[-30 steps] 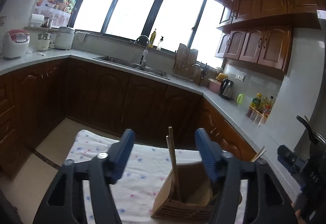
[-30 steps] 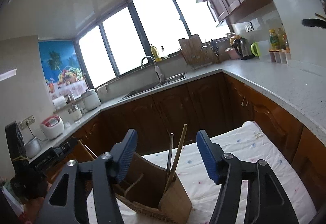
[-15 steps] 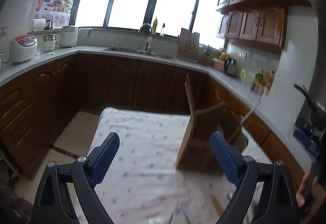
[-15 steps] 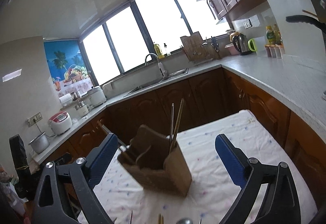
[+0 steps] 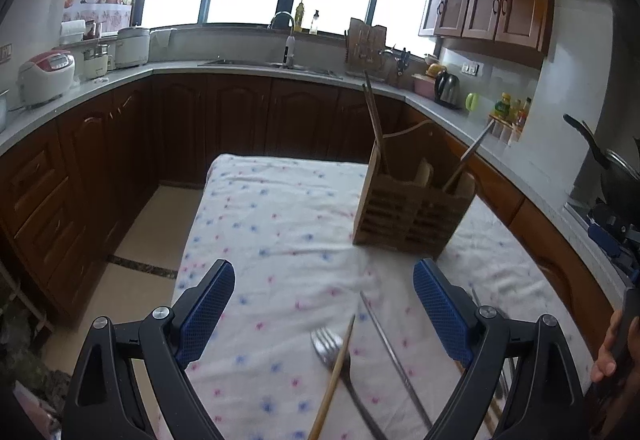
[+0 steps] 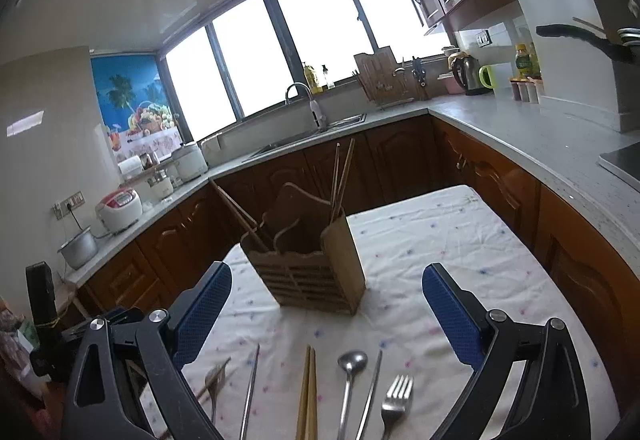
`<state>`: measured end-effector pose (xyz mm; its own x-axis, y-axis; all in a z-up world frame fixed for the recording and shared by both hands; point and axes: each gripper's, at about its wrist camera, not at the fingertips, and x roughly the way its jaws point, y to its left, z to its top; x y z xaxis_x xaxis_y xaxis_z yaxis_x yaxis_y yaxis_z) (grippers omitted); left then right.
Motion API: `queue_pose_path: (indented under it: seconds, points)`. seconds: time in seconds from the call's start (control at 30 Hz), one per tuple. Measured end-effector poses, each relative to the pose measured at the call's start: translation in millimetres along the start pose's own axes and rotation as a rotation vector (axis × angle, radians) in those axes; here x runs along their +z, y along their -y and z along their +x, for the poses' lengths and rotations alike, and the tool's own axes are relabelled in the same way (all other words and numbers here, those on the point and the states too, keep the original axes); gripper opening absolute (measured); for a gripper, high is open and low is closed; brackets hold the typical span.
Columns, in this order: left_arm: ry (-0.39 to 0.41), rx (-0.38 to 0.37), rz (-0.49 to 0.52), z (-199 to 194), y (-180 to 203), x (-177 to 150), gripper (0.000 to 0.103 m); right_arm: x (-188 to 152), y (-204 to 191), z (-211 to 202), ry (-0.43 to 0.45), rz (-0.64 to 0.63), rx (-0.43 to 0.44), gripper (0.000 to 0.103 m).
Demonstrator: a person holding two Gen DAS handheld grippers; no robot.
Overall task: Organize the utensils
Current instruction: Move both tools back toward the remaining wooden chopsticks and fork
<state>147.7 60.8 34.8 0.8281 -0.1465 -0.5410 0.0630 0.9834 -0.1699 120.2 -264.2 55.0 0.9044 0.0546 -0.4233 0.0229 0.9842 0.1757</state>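
Both my grippers empty, fingers wide: left gripper [image 5: 324, 304], right gripper [image 6: 326, 304]. Holder [image 6: 308, 268] upright on counter [image 6: 440, 240], chopsticks already inside. Loose on cloth near me: fork [image 6: 394, 400], spoon [image 6: 351, 380], chopstick pair [image 6: 307, 396]. Next, I judge: drop right fingers straddling one handle mid-length, close square across it, lift level, feed tip-down into open compartment without knocking holder.

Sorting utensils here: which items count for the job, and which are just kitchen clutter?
Job: wooden holder, fork, spoon, wooden chopsticks, metal chopsticks.
Clutter: kettle, rice cooker, knife block, pan.
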Motion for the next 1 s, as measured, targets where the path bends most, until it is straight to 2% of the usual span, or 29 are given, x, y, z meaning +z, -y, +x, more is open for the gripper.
queue_pose_path:
  seconds: [0.17, 0.43, 0.83, 0.9, 1.0]
  points:
    - [-0.025, 0.006, 0.002, -13, -1, -12, 0.091, -17, -1, -7, -0.034, -0.013, -0.010, 0.098]
    - [-0.088, 0.016, 0.037, -12, 1, -28, 0.091, -50, 5, 5, -0.136, -0.028, -0.033, 0.097]
    - [-0.163, 0.018, 0.087, 9, 15, -25, 0.091, -63, 2, 22, -0.203, -0.034, -0.019, 0.096]
    - [-0.184, 0.022, 0.104, 15, 18, -26, 0.091, -63, 0, 26, -0.209, -0.044, -0.017, 0.093]
    - [-0.205, 0.025, 0.128, 25, 22, -25, 0.090, -63, -2, 34, -0.236, -0.046, -0.005, 0.076]
